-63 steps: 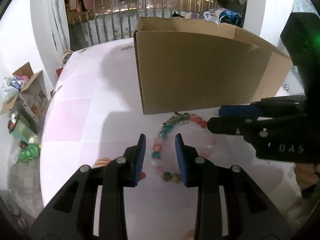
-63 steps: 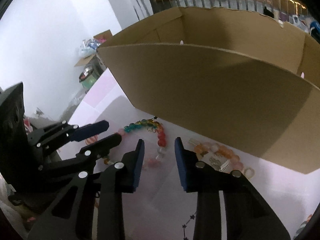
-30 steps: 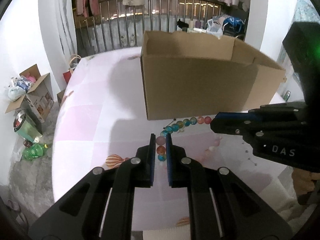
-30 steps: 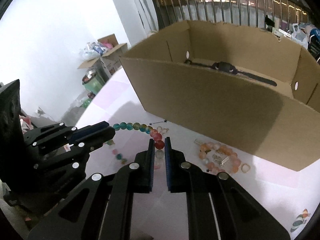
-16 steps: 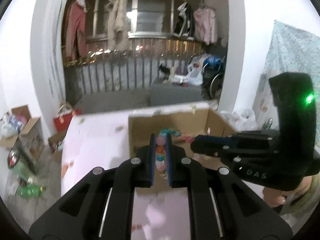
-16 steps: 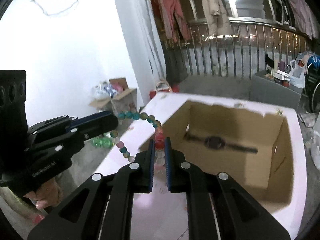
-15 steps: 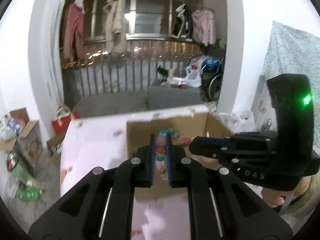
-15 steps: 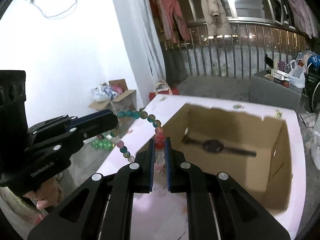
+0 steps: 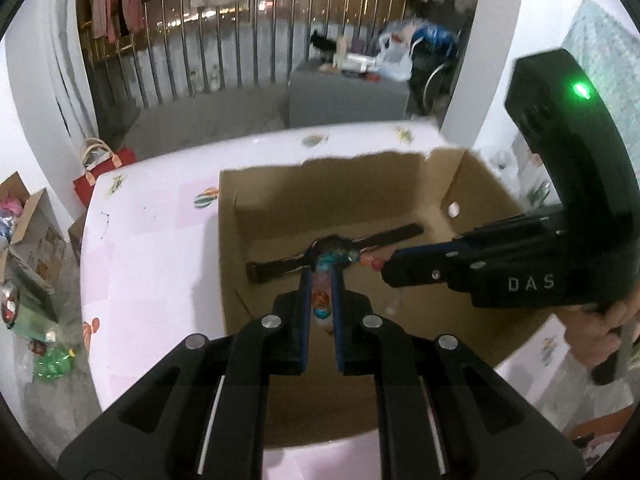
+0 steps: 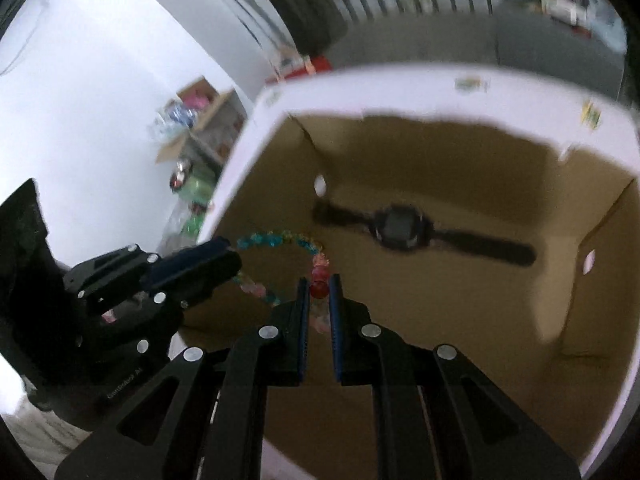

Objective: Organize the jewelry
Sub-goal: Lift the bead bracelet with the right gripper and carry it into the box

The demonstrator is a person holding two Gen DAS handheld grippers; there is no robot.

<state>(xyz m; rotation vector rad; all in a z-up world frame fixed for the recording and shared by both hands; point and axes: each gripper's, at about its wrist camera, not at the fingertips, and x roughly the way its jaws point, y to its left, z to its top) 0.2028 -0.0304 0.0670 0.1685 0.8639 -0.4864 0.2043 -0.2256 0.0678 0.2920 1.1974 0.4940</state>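
A string of coloured glass beads (image 10: 280,238) hangs between my two grippers above an open cardboard box (image 9: 226,240). My left gripper (image 9: 322,276) is shut on one stretch of the beads (image 9: 321,300). My right gripper (image 10: 319,280) is shut on another stretch, with a red bead (image 10: 319,289) between its pads. In the left wrist view the right gripper (image 9: 390,268) reaches in from the right, and in the right wrist view the left gripper (image 10: 228,256) reaches in from the left. A black wristwatch (image 10: 400,228) lies flat on the box floor under the beads.
The box stands on a pink and white table (image 9: 152,240). On the floor left of the table are open cartons (image 9: 24,216), a red bag (image 9: 104,164) and a green bottle (image 9: 52,364). A person's hand (image 9: 612,320) holds the right gripper's handle. A metal railing runs behind.
Both grippers closed on the bead string on the table, lifted it, and carried it forward over the box; now both views look down into the box.
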